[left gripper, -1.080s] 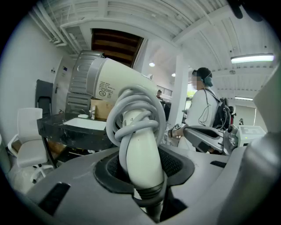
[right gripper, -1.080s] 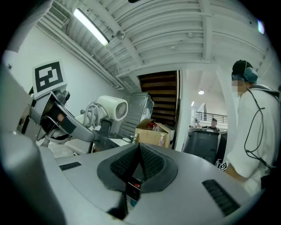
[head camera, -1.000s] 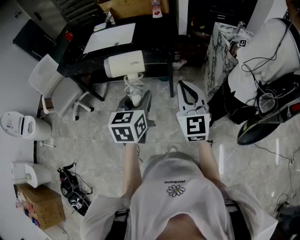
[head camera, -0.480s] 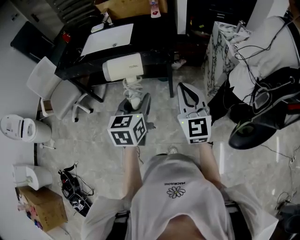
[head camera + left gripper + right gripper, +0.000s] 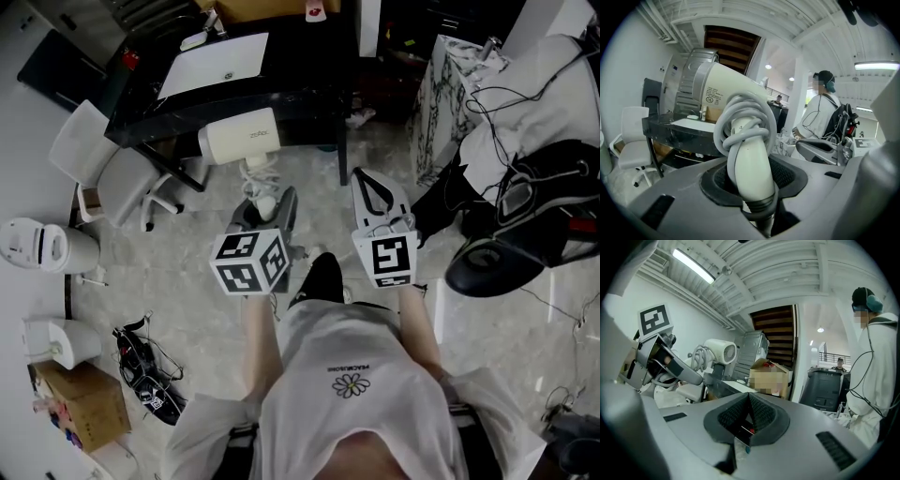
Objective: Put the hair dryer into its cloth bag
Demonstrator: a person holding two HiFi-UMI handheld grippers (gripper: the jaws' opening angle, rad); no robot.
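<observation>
A white hair dryer point(image 5: 242, 137) hangs in the air in front of the black table point(image 5: 309, 89), its grey cord wound round the handle point(image 5: 749, 154). My left gripper point(image 5: 266, 202) is shut on that handle, barrel point(image 5: 726, 89) pointing up and away. My right gripper point(image 5: 367, 183) hovers beside it to the right, shut with nothing between its pads point(image 5: 754, 416). In the right gripper view the dryer point(image 5: 720, 353) and left gripper point(image 5: 658, 359) show at the left. A flat white rectangle point(image 5: 216, 66) lies on the table; I cannot tell whether it is the cloth bag.
A white chair point(image 5: 98, 169) stands left of the table. White appliances point(image 5: 42, 248), a cardboard box point(image 5: 80, 403) and black cables point(image 5: 145, 375) sit on the floor at the left. A marbled box point(image 5: 445, 103) and a person in white with a backpack point(image 5: 825, 112) are at the right.
Both grippers have sunk a little, the dryer going with the left one. A black shoe has come into the head view between the two arms.
</observation>
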